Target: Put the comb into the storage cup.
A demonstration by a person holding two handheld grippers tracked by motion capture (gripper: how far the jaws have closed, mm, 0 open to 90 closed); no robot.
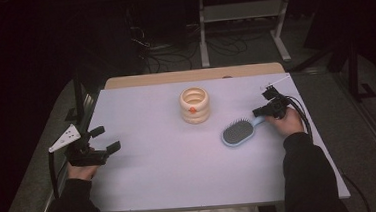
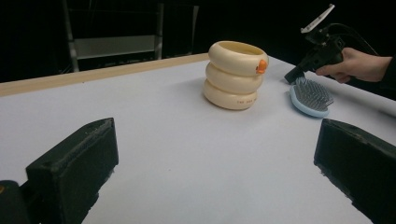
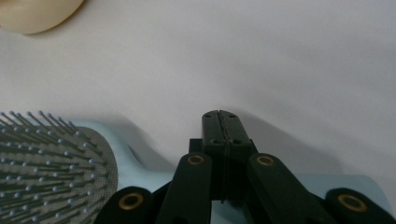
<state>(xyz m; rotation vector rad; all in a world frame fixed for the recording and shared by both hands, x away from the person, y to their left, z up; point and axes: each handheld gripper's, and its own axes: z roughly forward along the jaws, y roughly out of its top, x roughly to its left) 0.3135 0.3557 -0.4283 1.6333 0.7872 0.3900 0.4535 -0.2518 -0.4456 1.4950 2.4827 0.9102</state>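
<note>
Dark floor, cables and a pale metal frame [image 1: 239, 12] sit behind your matte white worktop [image 1: 170, 162], edged at the far side by a wood strip. Your right tongs [image 1: 259, 112] are fully closed over the light-blue hairbrush [image 1: 239, 132], near its handle; whether they pinch it is hard to make out. That oval brush lies bristles up, just right of the glossy cream ringed holder [image 1: 194, 105]. Your left tongs [image 1: 103, 140] hover wide open with nothing between them, near the left edge.
</note>
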